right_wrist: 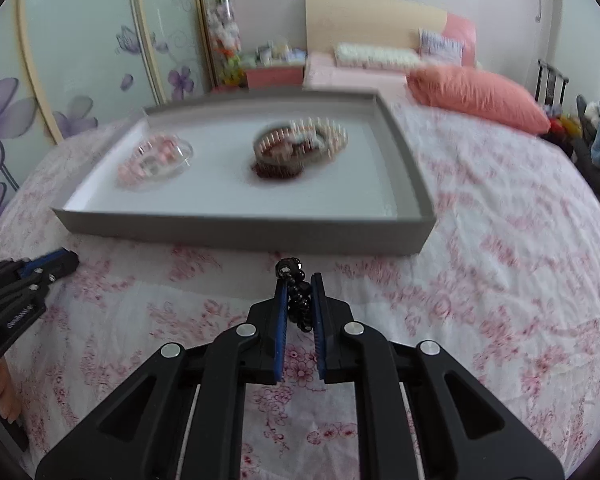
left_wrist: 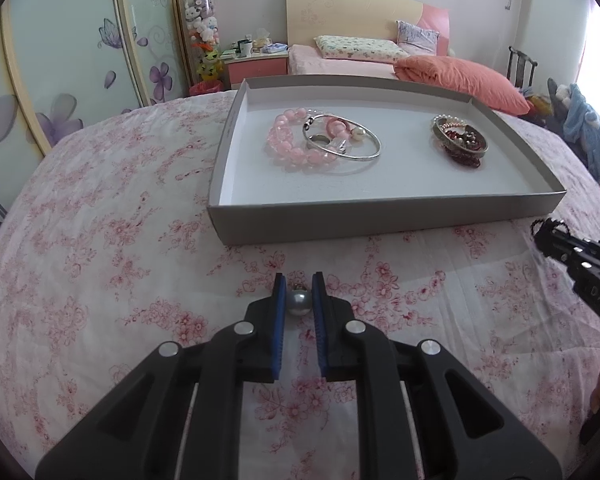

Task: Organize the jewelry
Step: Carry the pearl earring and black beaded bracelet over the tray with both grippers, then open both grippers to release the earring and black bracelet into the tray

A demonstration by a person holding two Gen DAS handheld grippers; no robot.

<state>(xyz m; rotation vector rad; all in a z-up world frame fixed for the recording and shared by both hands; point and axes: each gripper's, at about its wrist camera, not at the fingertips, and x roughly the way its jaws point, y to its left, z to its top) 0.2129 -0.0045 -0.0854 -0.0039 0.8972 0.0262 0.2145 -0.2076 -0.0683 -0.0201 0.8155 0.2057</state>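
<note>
My left gripper (left_wrist: 299, 286) is shut on a grey pearl earring (left_wrist: 298, 302), low over the floral bedspread in front of the grey tray (left_wrist: 380, 216). The tray holds a pink bead bracelet (left_wrist: 288, 140) with a silver bangle (left_wrist: 364, 148) at its left and a heap of pearl and dark red jewelry (left_wrist: 460, 140) at its right. My right gripper (right_wrist: 299, 286) is shut on a black bead bracelet (right_wrist: 298, 300), in front of the tray's near wall (right_wrist: 240, 236). Each gripper shows at the edge of the other's view: the right one (left_wrist: 540, 228), the left one (right_wrist: 66, 258).
The tray lies on a bed with a pink floral cover (left_wrist: 100, 240). Behind are a second bed with an orange pillow (left_wrist: 460, 76), a nightstand (left_wrist: 256, 64), a wardrobe with purple flowers (left_wrist: 60, 80) and a chair with clothes (left_wrist: 580, 120).
</note>
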